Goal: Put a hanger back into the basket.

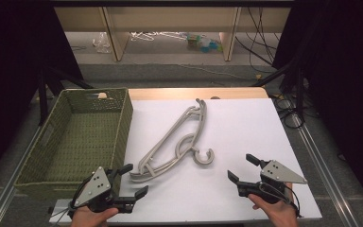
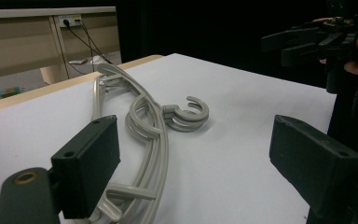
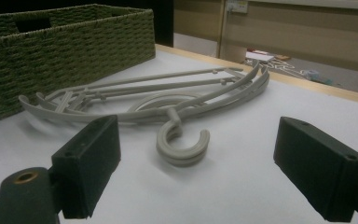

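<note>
1. Black fingers (image 1: 141, 191) of the left gripper (image 1: 133, 180) stand spread and empty, as do those of the right gripper (image 1: 242, 169)
2. Grey hangers (image 1: 175, 142) lie stacked on the white worktop (image 1: 246, 127), just ahead of the left gripper, long axis running away toward the far right
3. Their hooks (image 1: 204, 158) curl nearer the right gripper; the woven basket (image 1: 52, 142) sits at the left

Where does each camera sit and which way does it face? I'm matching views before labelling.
High view: above the person's side, looking forward and down on the white table; both hands, left gripper and right gripper show.
Left gripper view: rides the left gripper, facing the hangers and the right gripper beyond.
Right gripper view: rides the right gripper, facing the hangers and green basket.
All three views share the hangers.
</note>
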The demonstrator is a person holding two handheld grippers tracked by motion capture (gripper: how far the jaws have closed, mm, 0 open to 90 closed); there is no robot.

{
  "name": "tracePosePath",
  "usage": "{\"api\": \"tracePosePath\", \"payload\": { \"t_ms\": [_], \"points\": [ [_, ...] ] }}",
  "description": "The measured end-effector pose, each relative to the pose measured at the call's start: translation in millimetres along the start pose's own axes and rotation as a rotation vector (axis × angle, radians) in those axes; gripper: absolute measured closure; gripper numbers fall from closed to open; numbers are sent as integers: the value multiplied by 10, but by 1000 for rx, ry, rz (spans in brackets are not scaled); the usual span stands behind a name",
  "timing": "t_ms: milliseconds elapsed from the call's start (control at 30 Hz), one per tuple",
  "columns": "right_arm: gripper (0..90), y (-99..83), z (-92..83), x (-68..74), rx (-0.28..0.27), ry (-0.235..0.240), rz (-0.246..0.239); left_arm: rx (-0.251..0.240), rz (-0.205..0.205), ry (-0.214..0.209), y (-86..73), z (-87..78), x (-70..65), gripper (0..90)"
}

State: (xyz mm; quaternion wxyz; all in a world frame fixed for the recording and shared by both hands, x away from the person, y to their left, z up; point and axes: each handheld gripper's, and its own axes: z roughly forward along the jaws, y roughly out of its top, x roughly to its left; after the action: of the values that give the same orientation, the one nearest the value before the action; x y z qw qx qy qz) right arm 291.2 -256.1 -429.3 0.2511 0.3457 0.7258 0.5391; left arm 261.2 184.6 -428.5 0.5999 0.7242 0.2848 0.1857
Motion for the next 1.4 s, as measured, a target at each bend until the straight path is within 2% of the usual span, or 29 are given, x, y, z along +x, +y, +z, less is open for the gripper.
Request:
{"api": "tracePosePath", "payload": {
  "t_ms": [167, 267, 300, 367, 400, 433, 500, 567, 633, 667, 700, 767, 800, 833, 867, 900, 1000, 1067, 1100, 1200, 1267, 1300, 1400],
  "points": [
    [155, 2, -6, -1, 4, -3, -1, 8, 39, -19, 31, 75, -45, 158],
    [155, -3, 1, -4, -1, -3, 2, 33, 80, -25, 53, 170, -108, 157],
    [155, 0, -6, -7, 10, -5, 0, 47, 99, -38, 69, 238, -127, 157],
    [155, -1, -7, -5, 11, -4, -1, 77, 104, -42, 101, 323, -148, 158],
    [155, -1, -7, -5, 11, -4, -1, 77, 104, -42, 101, 323, -148, 158],
    [155, 0, -6, -6, 9, -5, -2, 105, 120, -39, 127, 393, -144, 159],
    [156, -1, -6, -6, 11, -5, -1, 145, 114, -42, 142, 487, -144, 159],
    [156, -1, -9, -6, 16, -5, -2, 164, 111, -46, 141, 536, -140, 163],
    [156, -1, -5, -8, 11, -3, -1, 223, 127, -46, 146, 638, -113, 195],
    [156, -3, -8, 2, 24, 9, 12, 272, 129, -29, 148, 744, -93, 200],
    [156, -3, -8, 3, 25, 6, 12, 298, 130, -20, 147, 801, -85, 206],
    [156, -5, -1, 4, 12, 0, 9, 337, 149, 3, 136, 913, -71, 213],
    [156, -5, -1, 4, 12, 0, 9, 337, 149, 3, 136, 913, -71, 212],
    [158, -5, -3, 6, 13, 2, 8, 393, 180, 11, 119, 1023, -50, 211],
    [158, -4, -3, 5, 13, 2, 8, 423, 192, 19, 104, 1092, -39, 211],
    [158, -4, -3, 5, 13, 2, 8, 423, 192, 19, 104, 1092, -39, 211],
    [158, -3, -2, 3, 13, 5, 8, 484, 207, 40, 61, 1285, -6, 226],
    [158, 1, -8, 0, 20, 6, 7, 510, 213, 32, 60, 1348, 11, 299],
    [158, 1, -8, 0, 20, 6, 7, 510, 213, 32, 60, 1348, 11, 307],
    [158, 1, -8, -1, 20, 10, 5, 560, 223, 49, 70, 1457, 50, 312],
    [158, 2, -7, -1, 20, 10, 5, 573, 218, 47, 68, 1480, 65, 337],
    [158, 0, -6, 1, 20, 13, 5, 584, 191, 56, 56, 1524, 88, 334],
    [158, -1, 2, 3, 14, 13, 7, 590, 184, 61, 37, 1568, 100, 359]
  ]
}}
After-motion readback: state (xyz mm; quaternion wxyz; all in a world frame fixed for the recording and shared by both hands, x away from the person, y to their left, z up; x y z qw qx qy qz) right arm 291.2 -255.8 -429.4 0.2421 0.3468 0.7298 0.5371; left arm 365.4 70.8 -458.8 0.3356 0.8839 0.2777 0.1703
